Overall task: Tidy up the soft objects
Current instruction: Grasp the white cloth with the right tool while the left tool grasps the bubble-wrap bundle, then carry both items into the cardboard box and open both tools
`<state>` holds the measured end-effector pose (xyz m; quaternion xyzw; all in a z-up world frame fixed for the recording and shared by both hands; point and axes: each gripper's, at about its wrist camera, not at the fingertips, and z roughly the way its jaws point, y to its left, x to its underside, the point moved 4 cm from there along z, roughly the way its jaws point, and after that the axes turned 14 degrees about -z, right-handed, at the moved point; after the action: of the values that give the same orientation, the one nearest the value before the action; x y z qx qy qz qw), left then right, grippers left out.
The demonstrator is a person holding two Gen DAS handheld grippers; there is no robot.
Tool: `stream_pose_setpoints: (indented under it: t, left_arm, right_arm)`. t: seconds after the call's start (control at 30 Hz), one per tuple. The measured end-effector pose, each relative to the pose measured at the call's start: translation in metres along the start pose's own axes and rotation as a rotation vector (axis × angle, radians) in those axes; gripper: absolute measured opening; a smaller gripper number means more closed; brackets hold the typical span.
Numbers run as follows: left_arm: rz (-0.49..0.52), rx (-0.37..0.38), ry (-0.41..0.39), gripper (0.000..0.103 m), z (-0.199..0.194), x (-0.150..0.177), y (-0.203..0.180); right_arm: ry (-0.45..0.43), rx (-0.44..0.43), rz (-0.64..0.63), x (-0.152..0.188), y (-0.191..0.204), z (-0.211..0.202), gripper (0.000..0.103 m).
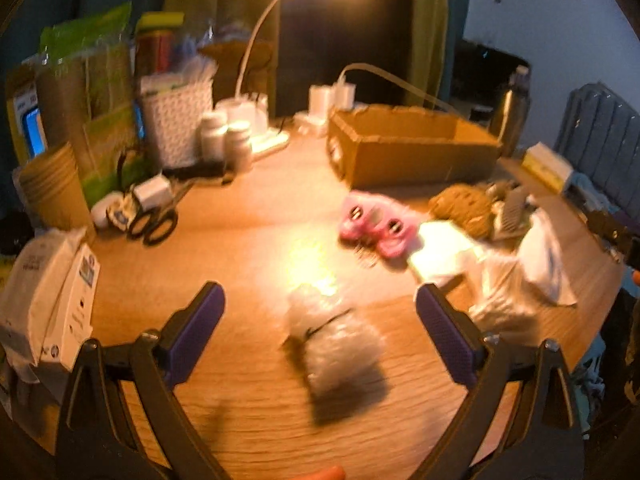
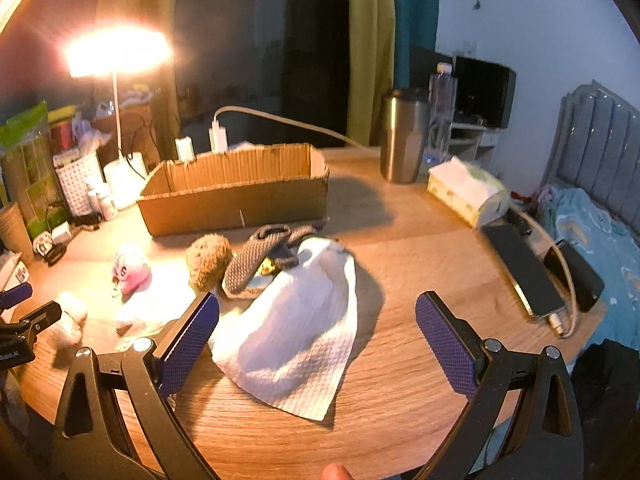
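Soft things lie on the wooden table in front of an open cardboard box point(image 1: 412, 148) point(image 2: 236, 196). In the left wrist view my left gripper point(image 1: 320, 308) is open and empty, with a clear crinkled plastic bag point(image 1: 336, 344) lying between its fingers. Beyond are a pink plush toy point(image 1: 376, 226), a brown fuzzy toy point(image 1: 464, 208) and white cloths point(image 1: 540, 260). In the right wrist view my right gripper point(image 2: 318, 312) is open and empty above a white towel point(image 2: 300, 328). The brown toy point(image 2: 208, 260), a grey knitted item point(image 2: 260, 256) and the pink toy point(image 2: 132, 270) lie behind it.
A lit desk lamp point(image 2: 116, 56), jars and a white basket point(image 1: 176, 120) crowd the back left. Scissors point(image 1: 154, 226) lie at the left. A steel tumbler point(image 2: 402, 136), a water bottle point(image 2: 442, 112), a tissue box point(image 2: 466, 192) and phones point(image 2: 524, 272) are at the right.
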<state>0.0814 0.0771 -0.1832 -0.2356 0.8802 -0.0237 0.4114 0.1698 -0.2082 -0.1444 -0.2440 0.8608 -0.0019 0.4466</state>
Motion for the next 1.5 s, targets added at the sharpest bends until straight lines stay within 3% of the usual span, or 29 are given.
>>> stream_pose_setpoints:
  t: [0.13,0.2,0.27,0.47,0.67,0.83,0.9,1.5]
  left_arm:
    - [0.001,-0.01,0.069,0.094,0.013,0.006,0.002]
    - [-0.004,-0.016,0.096,0.084,0.019,0.008,0.003]
    - [-0.009,-0.026,0.121,0.082,0.024,0.011,0.004]
    - [0.008,-0.044,0.164,0.049,0.032,0.018,0.003]
    - [0.022,-0.018,0.166,0.042,0.031,0.018,-0.005]
    - [0.025,0.014,0.148,0.041,0.025,0.015,-0.013]
    - [0.033,0.029,0.131,0.04,0.021,0.012,-0.018]
    - [0.028,0.177,-0.071,0.04,-0.029,-0.043,-0.059]
  right_arm:
    - [0.042,-0.029,0.007,0.005,0.0,0.021,0.1]
    - [0.06,-0.044,0.011,0.005,-0.001,0.03,0.1]
    - [0.071,-0.061,0.014,0.006,0.0,0.038,0.1]
    - [0.122,-0.126,0.019,0.014,0.003,0.064,0.094]
    - [0.169,-0.194,0.028,0.024,0.006,0.08,0.064]
    - [0.159,-0.204,0.015,0.029,0.002,0.075,0.012]
    - [0.138,-0.203,0.014,0.029,-0.001,0.069,0.008]
    - [-0.118,-0.138,-0.032,-0.035,-0.027,-0.015,0.006]
